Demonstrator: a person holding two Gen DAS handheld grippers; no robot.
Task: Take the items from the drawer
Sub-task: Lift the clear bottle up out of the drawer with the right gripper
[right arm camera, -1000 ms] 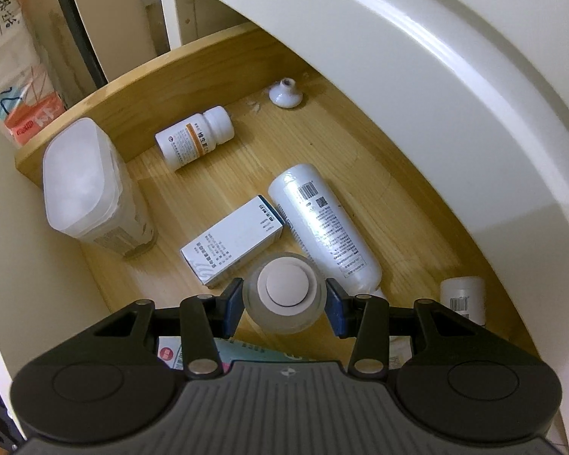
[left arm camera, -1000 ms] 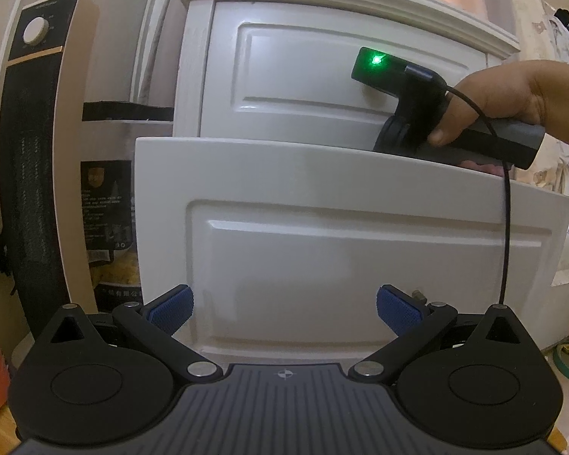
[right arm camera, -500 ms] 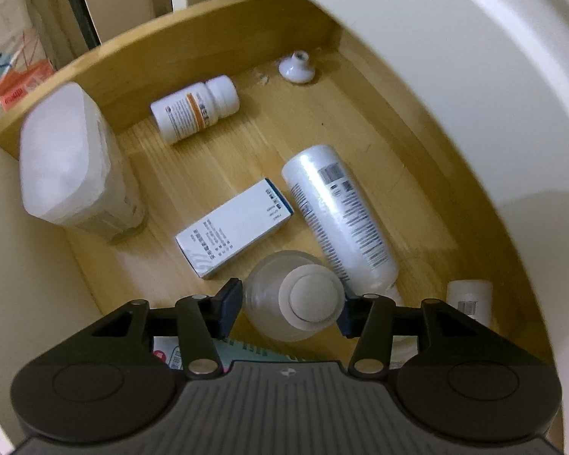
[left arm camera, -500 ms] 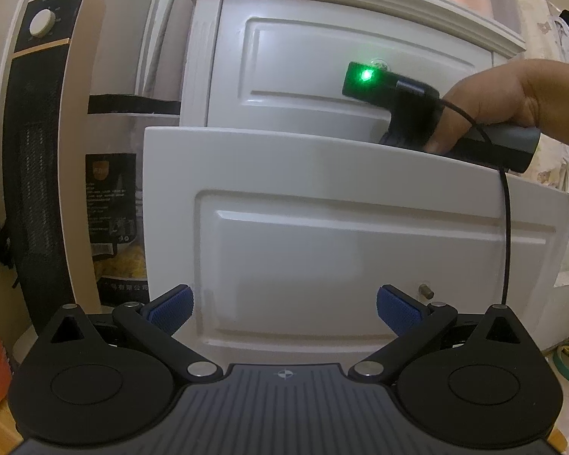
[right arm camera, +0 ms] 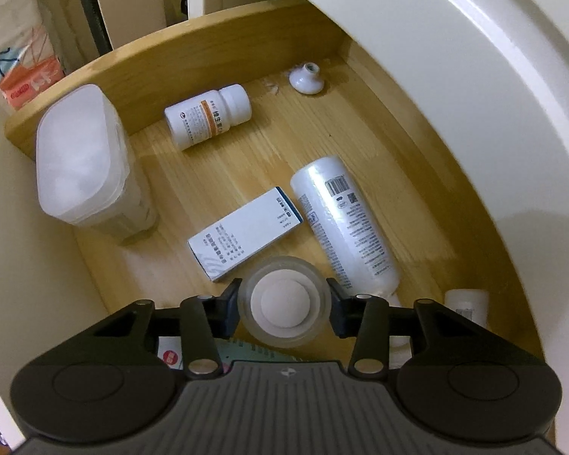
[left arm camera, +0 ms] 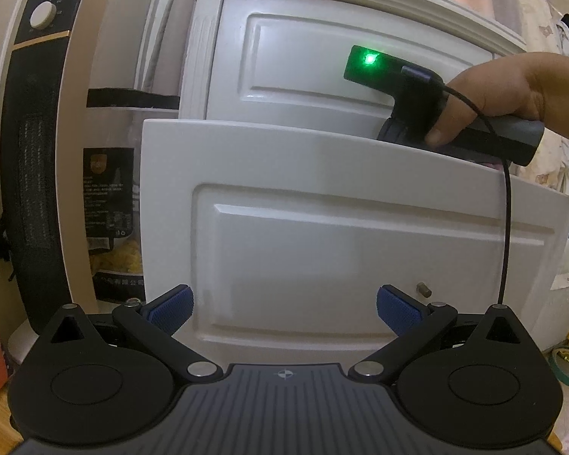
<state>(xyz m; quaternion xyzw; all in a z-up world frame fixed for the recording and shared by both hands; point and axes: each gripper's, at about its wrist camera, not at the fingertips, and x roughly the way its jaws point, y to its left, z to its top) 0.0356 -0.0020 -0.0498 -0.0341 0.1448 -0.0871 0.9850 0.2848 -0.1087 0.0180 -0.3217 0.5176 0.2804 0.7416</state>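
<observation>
The white drawer (left arm camera: 322,227) stands pulled out, and its wooden bottom (right arm camera: 284,144) shows from above. My right gripper (right arm camera: 282,296) points down into it. Its jaws are closing around a clear round jar with a white cap (right arm camera: 283,305), and both pads touch the jar's sides. In the left wrist view a hand (left arm camera: 504,91) holds that gripper's black body (left arm camera: 413,94) behind the drawer front. My left gripper (left arm camera: 284,309) hangs open before the drawer front, with nothing between its blue pads (left arm camera: 170,307).
Lying in the drawer are a white pill bottle (right arm camera: 208,115), a white box (right arm camera: 246,233), a long white bottle (right arm camera: 345,223), a frosted container (right arm camera: 79,159), a loose white knob (right arm camera: 307,79) and a small bottle (right arm camera: 466,305). A tall heater (left arm camera: 38,151) stands left of the cabinet.
The jar leaned to the right between the right jaws half a second ago; now it sits centred with both pads against it. The left view has drifted slightly.
</observation>
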